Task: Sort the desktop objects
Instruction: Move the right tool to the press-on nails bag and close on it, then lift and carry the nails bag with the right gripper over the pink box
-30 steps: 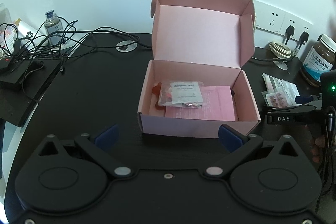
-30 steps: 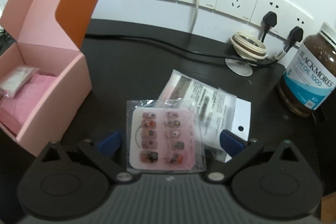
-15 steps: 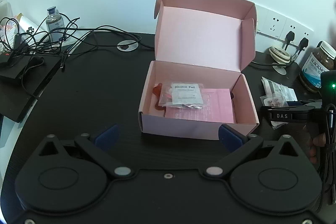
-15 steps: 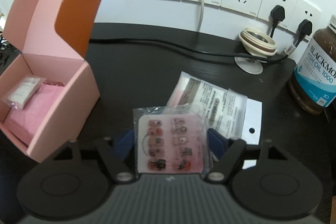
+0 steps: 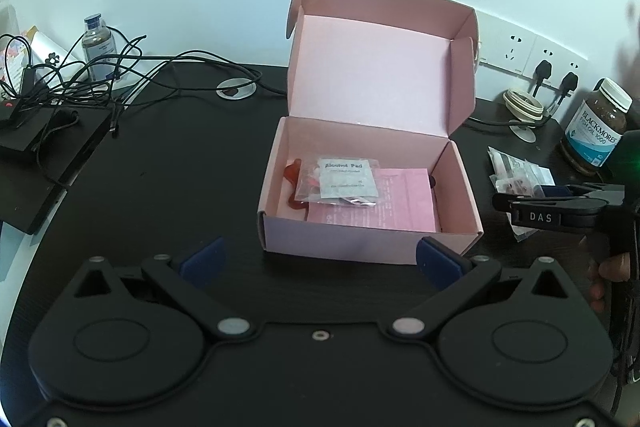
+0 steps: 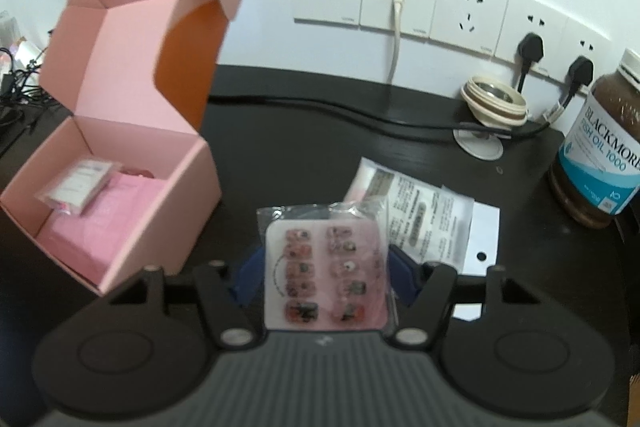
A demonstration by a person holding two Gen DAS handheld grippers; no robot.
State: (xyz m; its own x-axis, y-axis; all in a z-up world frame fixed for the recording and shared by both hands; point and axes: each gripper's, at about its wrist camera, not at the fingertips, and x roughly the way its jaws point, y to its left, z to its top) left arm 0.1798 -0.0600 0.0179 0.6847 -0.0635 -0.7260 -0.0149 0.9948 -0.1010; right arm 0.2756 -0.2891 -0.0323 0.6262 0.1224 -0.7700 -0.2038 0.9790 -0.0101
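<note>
An open pink box (image 5: 372, 243) stands mid-desk with its lid up; it also shows in the right wrist view (image 6: 120, 155). Inside lie an alcohol pad packet (image 5: 346, 179), a pink sheet (image 5: 384, 207) and a red item (image 5: 294, 187). My right gripper (image 6: 325, 273) is shut on a clear packet of press-on nails (image 6: 326, 267), lifted just above the desk right of the box. My left gripper (image 5: 320, 261) is open and empty, in front of the box. In the left wrist view the right gripper (image 5: 560, 207) shows at the right edge.
A printed paper packet (image 6: 424, 223) lies on the desk behind the nails. A fish oil bottle (image 6: 604, 151) and a small round lid (image 6: 494, 101) stand at the right near wall sockets (image 6: 440, 7). Tangled cables (image 5: 80, 83), a black device (image 5: 44, 151) and a small bottle (image 5: 96, 43) sit far left.
My right gripper closed on the nail packet and lifted it, drawing back and turning left towards the box. My left gripper drew back slightly.
</note>
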